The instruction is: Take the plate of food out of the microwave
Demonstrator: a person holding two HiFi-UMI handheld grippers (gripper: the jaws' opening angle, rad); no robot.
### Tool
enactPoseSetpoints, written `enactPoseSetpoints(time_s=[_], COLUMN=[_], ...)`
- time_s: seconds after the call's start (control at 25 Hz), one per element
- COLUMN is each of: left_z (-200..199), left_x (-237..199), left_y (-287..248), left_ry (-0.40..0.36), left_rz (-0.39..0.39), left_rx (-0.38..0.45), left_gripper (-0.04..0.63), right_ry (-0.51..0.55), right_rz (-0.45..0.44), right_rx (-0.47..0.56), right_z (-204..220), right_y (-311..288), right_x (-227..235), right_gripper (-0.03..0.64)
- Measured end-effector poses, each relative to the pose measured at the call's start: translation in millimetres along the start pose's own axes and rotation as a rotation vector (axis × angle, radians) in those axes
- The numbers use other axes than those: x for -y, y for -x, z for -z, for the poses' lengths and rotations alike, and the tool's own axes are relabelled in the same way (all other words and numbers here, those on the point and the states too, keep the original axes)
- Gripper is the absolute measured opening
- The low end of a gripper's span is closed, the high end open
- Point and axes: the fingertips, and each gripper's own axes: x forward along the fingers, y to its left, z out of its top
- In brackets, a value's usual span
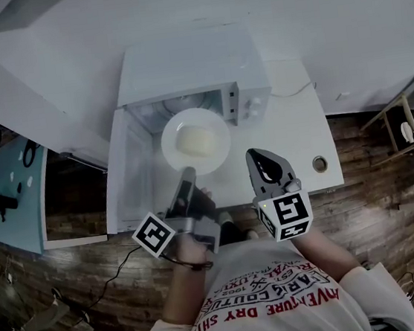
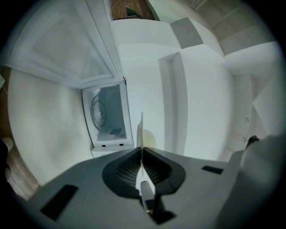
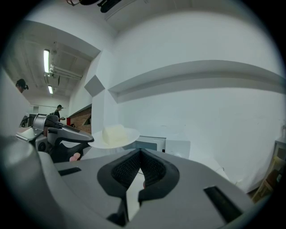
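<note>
A white plate [image 1: 215, 126] carrying a pale yellow block of food [image 1: 191, 141] hangs in the air in front of the open white microwave [image 1: 188, 73]. My left gripper [image 1: 187, 175] is shut on the plate's near rim. In the left gripper view the plate [image 2: 142, 129] shows edge-on as a thin line between the jaws, with the empty microwave cavity [image 2: 109, 114] and its turntable beyond. My right gripper [image 1: 255, 155] hovers to the right of the plate, shut and empty. The right gripper view shows the plate [image 3: 129, 134] and food [image 3: 113, 133] level, held by the left gripper [image 3: 89, 139].
The microwave door [image 1: 127, 171] stands swung out to the left. The white table [image 1: 300, 134] has a round hole [image 1: 320, 163] near its right front corner. A teal cabinet [image 1: 12, 192] is at the left and a wooden chair [image 1: 401, 126] at the right.
</note>
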Motion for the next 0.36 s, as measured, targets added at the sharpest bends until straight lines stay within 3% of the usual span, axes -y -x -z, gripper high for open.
enactPoseSetpoints(time_s=[0.36], left_z=[0.4], left_x=[-1.9], left_y=[-2.6], left_ry=[0.004], left_rz=[0.001], left_rx=[0.001], left_gripper=[0.016], right_ry=[0.012], right_rz=[0.01], right_rx=[-0.014], right_z=[2.6], right_y=[-0.6], right_x=[4.6], right_gripper=[0.012])
